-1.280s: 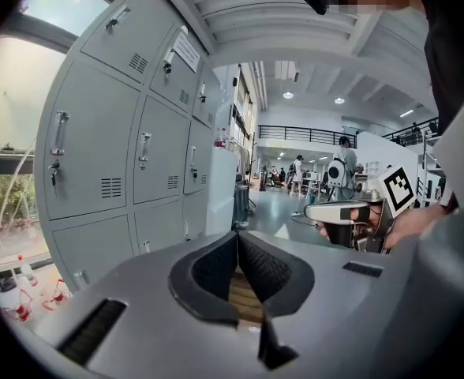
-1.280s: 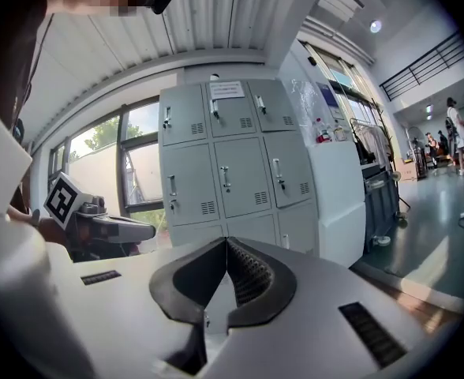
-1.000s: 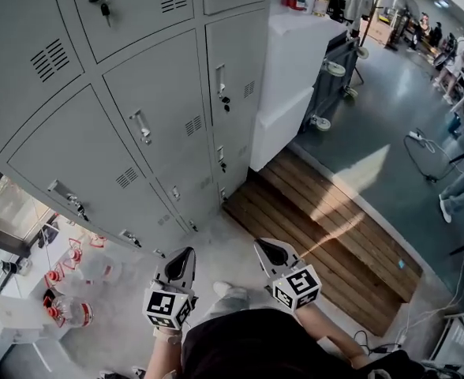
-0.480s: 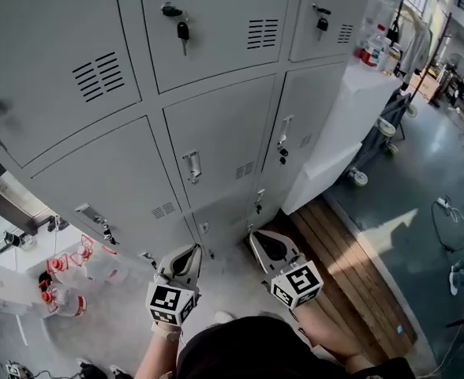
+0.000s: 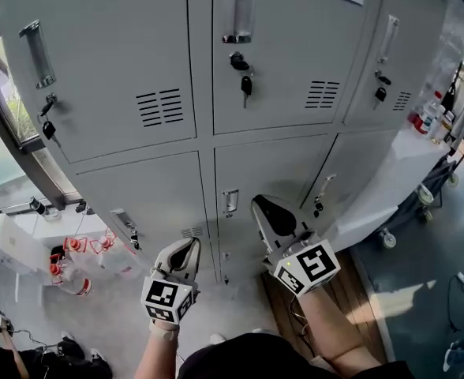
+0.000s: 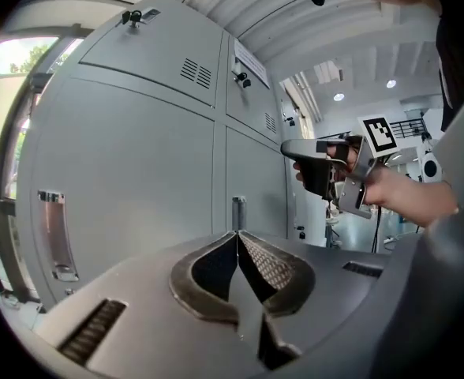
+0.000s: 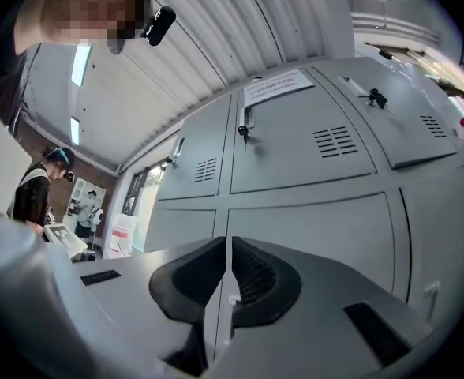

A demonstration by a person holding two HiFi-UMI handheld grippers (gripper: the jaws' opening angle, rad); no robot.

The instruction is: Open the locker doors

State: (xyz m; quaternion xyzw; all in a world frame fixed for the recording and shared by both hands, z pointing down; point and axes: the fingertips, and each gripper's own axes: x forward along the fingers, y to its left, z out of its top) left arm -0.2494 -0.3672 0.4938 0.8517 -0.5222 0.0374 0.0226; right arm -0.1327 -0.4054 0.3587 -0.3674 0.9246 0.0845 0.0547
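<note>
Trainee: Locker doors are named by the task. Where are they found, and is any of them opened?

Supervisor: They are found straight ahead, as a grey bank that fills the upper part of the head view. Every door that can be seen is shut, so the task is judged as not begun. Each door is fitted with an upright handle and a lock under it. In the middle upper lock a key is left hanging, probably so that the door can be released at once.

Trainee: How are the two tools held?

Supervisor: The left gripper is held low, in front of the lower row and apart from it. The right gripper is held higher, below the middle upper door. Nothing is touched by either. In both gripper views the jaws are seen pressed together, with nothing between them.

Trainee: Why together, if a handle must be taken?

Supervisor: It is supposed that they are carried so only for the approach. Before a handle is gripped they must be parted, or one tip could be hooked behind it. At the right a white cabinet stands against the bank, so less room is given there for a door to be swung.
</note>
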